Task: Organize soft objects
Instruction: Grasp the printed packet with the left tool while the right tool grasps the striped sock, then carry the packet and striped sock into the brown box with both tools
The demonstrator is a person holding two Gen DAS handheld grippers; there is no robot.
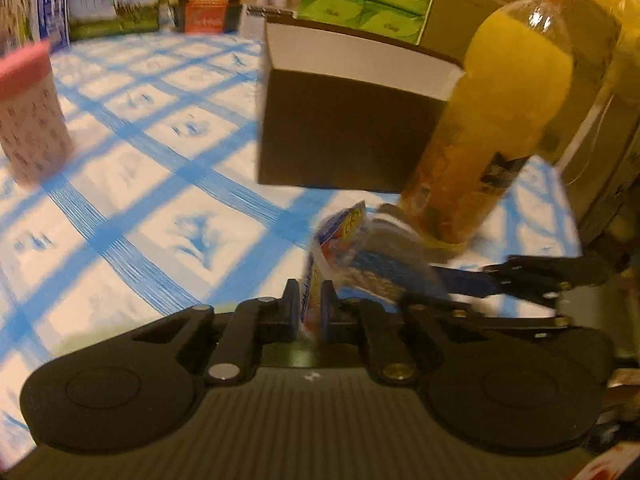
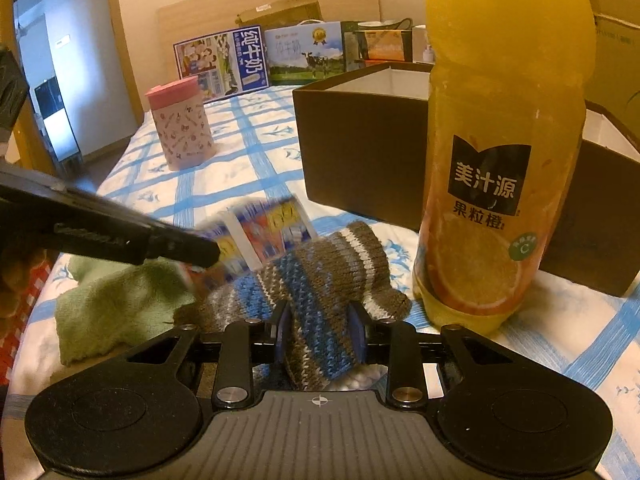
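Right gripper clamping knit sock, bottle beside

on the bed, seen from the right wrist, the bottle stands near and right, with the open box just behind and to its left. the knit sock lies near, left of the bottle's base, its near end between the right gripper fingers. a packet rests just behind the sock, pinched in the left gripper. a cloth lies left of the sock. the lidded cup stands far left. cartons line the far edge.
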